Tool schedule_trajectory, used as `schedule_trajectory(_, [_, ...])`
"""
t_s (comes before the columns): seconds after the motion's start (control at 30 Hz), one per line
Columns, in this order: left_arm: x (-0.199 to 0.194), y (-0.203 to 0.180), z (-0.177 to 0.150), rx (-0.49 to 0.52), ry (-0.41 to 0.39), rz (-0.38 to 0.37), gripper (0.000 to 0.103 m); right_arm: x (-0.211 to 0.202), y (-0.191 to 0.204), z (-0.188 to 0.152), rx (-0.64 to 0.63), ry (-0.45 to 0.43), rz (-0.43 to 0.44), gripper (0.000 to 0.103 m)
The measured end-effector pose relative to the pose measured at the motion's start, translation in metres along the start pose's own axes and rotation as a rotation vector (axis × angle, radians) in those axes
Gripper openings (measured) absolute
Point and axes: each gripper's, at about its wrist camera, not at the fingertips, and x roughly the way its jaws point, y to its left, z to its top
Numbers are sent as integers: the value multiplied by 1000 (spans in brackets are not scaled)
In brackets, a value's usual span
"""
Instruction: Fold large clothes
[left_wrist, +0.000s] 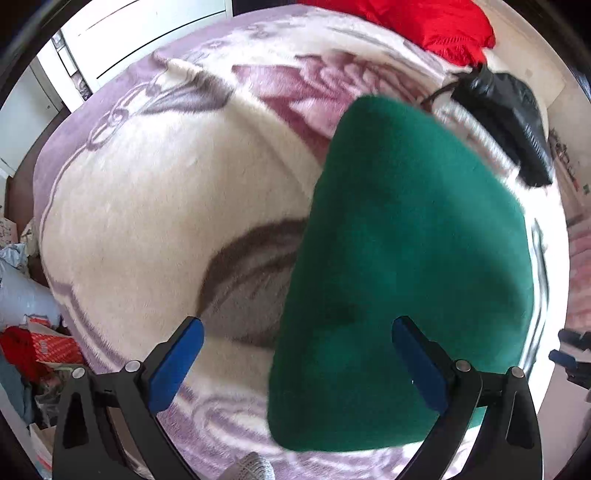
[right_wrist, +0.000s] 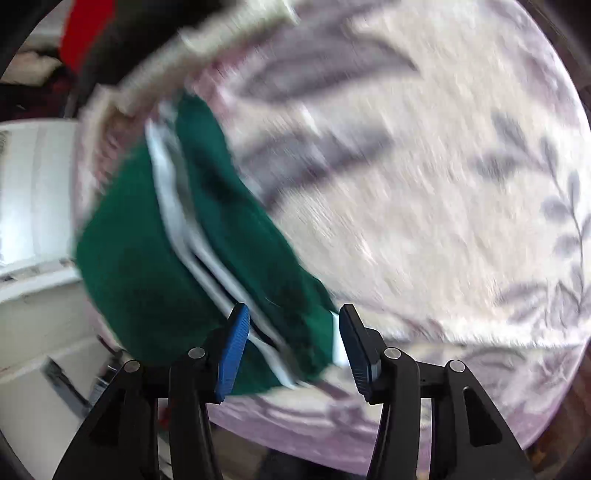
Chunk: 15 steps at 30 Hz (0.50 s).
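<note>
Blanket (left_wrist: 147, 221) under blurred green garment (left_wrist: 406, 258).

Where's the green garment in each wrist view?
Left wrist: green garment fills centre-right, reaching down between the open left gripper fingers.
Right wrist: it lies left of centre, white stripes showing, its near end between the parted pads of the right gripper.
Shared landmark: the floral blanket under it.

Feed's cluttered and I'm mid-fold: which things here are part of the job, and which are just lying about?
Job:
- green garment with white stripes
- floral blanket it lies on

Lying about:
- red fabric
- black item beside it
- floor clutter off the bed's edge
</note>
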Motion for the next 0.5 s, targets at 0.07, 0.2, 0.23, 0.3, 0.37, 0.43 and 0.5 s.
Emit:
schedule_trajectory(0.07, [1,-5,18,-5,-18,-6,103,-4,28,10,-47,-2,144,53])
schedule_trajectory(0.2, [34,-24,65,21,-44,53,103,34,77,9,-159,34,206,53])
schedule_trajectory(0.23, [52,-29,74,47,-26,69,103,49,77,15,-166,24,128,53])
schedule_trajectory(0.3, [79,-32,82,66,16,68,103,74,73,27,-169,-29,-46,45])
schedule_trajectory(0.37, [89,-35,89,65,35,18,103,87,67,37,-179,-49,-99,42])
schedule_trajectory(0.43, [77,-37,90,102,24,33,103,92,64,46,-163,-32,-121,49])
schedule_trajectory(0.5, [55,-33,84,107,-2,30,103,83,55,51,-119,-13,-66,51])
